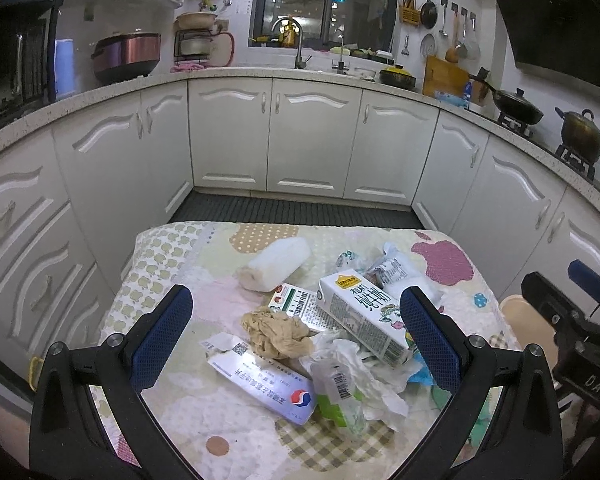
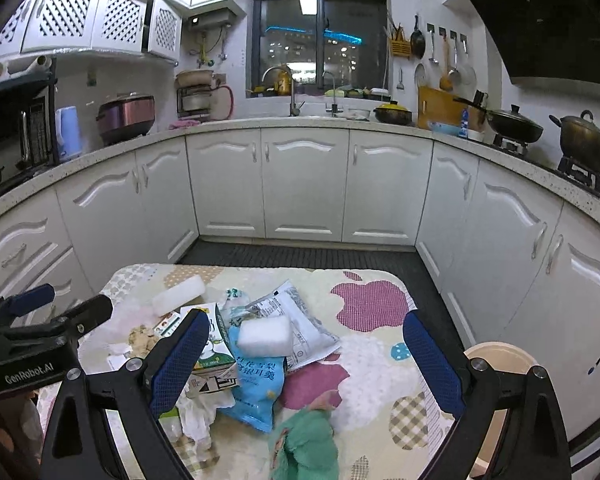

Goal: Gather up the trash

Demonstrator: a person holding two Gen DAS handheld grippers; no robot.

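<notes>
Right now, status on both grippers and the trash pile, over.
Left gripper and right gripper: jaws open, empty, hovering over the table. Trash pile untouched: milk carton, brown paper wad, blue bag. Bin at right, path unobstructed.

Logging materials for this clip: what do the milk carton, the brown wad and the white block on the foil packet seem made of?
Milk carton: coated paperboard, glossy print, crisp folds. Brown wad: probably crumpled paper, matte and creased. White block: likely foam or sponge, matte with soft rounded edges.
</notes>
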